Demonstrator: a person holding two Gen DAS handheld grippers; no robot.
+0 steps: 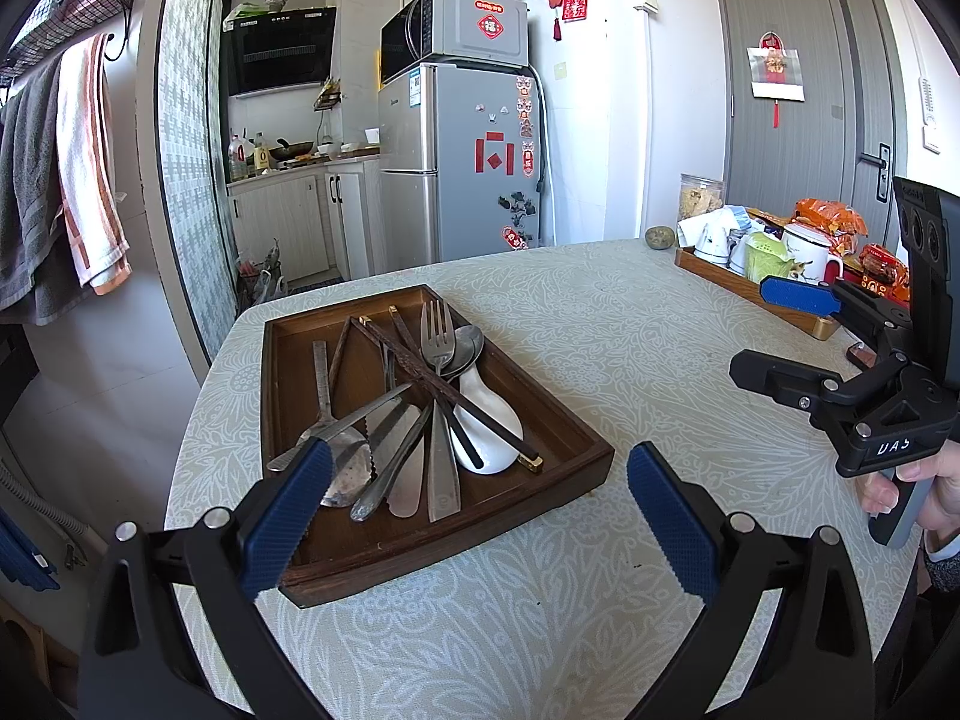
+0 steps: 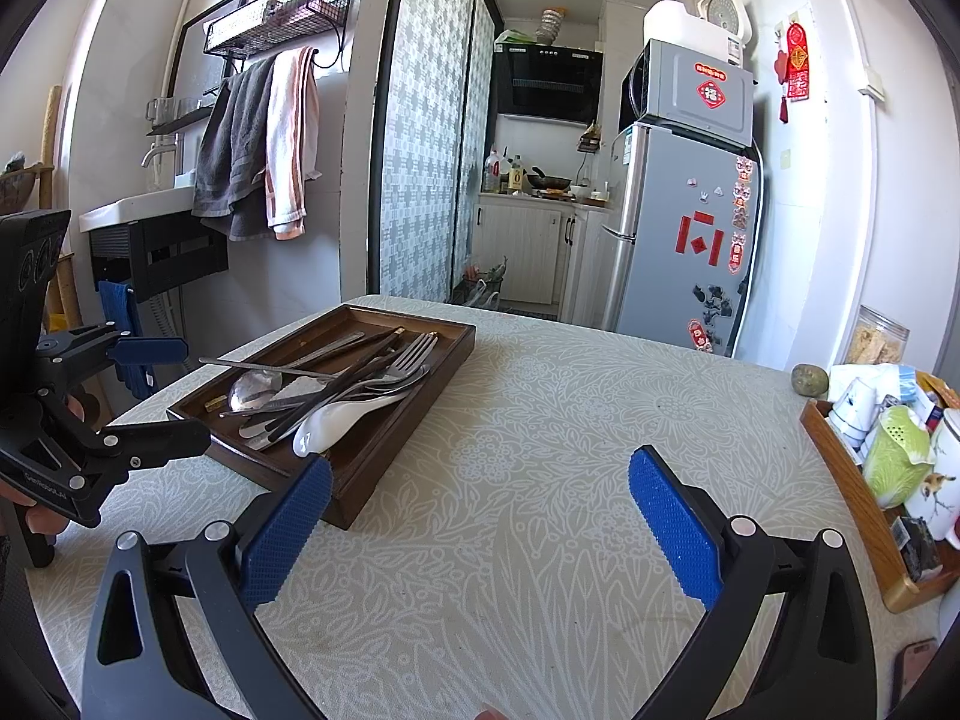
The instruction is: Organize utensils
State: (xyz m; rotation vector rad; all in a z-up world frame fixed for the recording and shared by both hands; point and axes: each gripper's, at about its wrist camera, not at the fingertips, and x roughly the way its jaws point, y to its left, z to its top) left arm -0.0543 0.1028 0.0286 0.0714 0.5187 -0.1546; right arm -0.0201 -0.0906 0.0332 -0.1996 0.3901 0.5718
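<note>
Both tongs, left [image 1: 477,504] and right [image 2: 480,519], are wide open and empty. Those chopsticks [image 1: 444,387] lie crossed over the fork [image 1: 437,348], so grabbing one could drag the others out of the tray [image 1: 591,450].

A tray [image 1: 576,438] of heaped utensils [image 1: 420,408] lies near the table's [image 1: 600,330] left edge, a second tray [image 1: 750,294] of cups [image 1: 804,258] at its far right corner.

A silver fridge [image 1: 462,162] stands past the table's patterned cloth [image 2: 540,480], microwave [image 1: 456,27] stacked on top. Grey and striped towels [image 2: 258,144] hang off a wire rack. Far right, a second tray [image 2: 864,516] holds mugs and a green cabbage-shaped pot [image 2: 897,459].
</note>
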